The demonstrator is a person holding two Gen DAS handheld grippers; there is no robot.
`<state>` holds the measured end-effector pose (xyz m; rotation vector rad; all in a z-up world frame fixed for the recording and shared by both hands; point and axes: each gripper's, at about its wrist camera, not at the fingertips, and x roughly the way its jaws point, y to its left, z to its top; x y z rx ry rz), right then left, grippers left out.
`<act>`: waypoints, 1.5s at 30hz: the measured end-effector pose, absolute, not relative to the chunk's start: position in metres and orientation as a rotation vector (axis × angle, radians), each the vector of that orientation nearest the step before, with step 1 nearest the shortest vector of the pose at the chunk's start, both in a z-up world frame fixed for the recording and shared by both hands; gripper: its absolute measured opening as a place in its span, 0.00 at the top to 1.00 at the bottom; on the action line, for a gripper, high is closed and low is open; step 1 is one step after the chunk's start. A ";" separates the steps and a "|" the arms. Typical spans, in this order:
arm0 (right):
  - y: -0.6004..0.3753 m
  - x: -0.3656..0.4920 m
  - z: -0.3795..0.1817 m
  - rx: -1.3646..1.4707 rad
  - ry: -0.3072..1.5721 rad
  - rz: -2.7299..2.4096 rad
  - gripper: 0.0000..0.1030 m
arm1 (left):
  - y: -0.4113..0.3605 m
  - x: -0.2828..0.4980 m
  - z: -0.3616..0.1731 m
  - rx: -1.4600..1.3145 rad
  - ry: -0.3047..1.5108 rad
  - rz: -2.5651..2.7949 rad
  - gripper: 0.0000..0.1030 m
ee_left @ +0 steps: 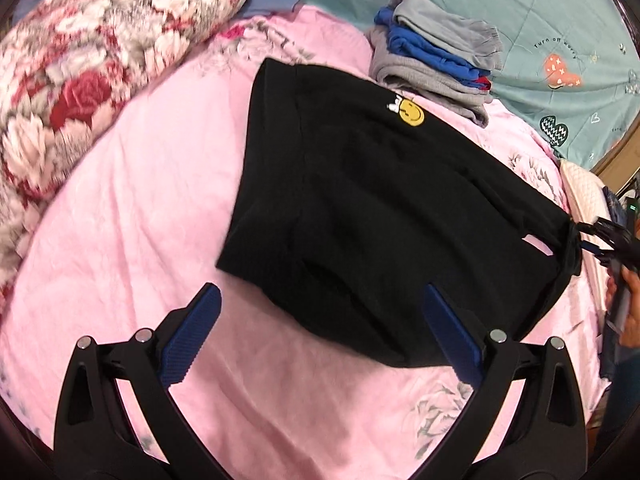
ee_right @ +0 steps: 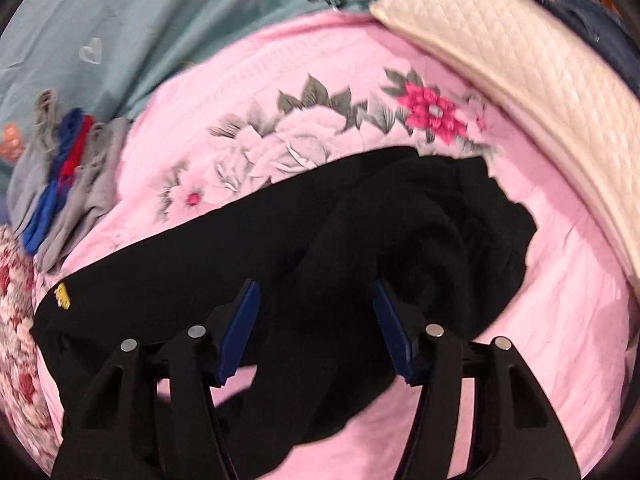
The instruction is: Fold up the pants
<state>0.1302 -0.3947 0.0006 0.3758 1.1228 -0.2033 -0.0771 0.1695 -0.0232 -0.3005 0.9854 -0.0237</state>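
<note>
Black pants (ee_left: 380, 208) with a yellow smiley patch (ee_left: 412, 114) lie spread on the pink bedsheet (ee_left: 120, 240). My left gripper (ee_left: 320, 290) is open just above the pants' near edge, and its blue fingers (ee_left: 200, 332) hold nothing. At the far right end of the pants, the right gripper (ee_left: 600, 240) sits where the cloth is gathered. In the right wrist view, the right gripper (ee_right: 316, 292) is open. Rumpled black pants (ee_right: 400, 232) bulge between its blue pads (ee_right: 240, 328).
Folded grey and blue clothes (ee_left: 436, 60) are stacked beyond the pants, by a teal quilt (ee_left: 520, 20). A floral pillow (ee_left: 100, 60) lies far left. A white quilted cushion (ee_right: 520, 80) borders the bed on the right. A person's hand (ee_left: 628, 312) shows at the right edge.
</note>
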 end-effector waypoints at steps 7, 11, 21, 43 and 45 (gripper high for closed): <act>-0.420 0.119 -0.003 0.465 1.047 -0.139 0.95 | 0.162 -0.071 -0.053 -0.348 1.085 -0.065 0.02; -0.439 0.049 0.036 0.520 0.930 -0.005 0.95 | 0.167 -0.064 -0.062 -0.396 1.117 -0.060 0.02; -0.501 -0.158 0.034 0.472 0.873 -0.197 0.49 | 0.181 -0.056 -0.069 -0.500 1.143 -0.074 0.02; -0.473 -0.084 0.050 0.392 0.799 -0.080 0.35 | 0.237 -0.067 -0.002 -0.592 0.835 0.018 0.92; -0.476 -0.084 0.042 0.345 0.844 -0.108 0.35 | 0.257 -0.077 0.007 -0.569 0.806 0.079 0.92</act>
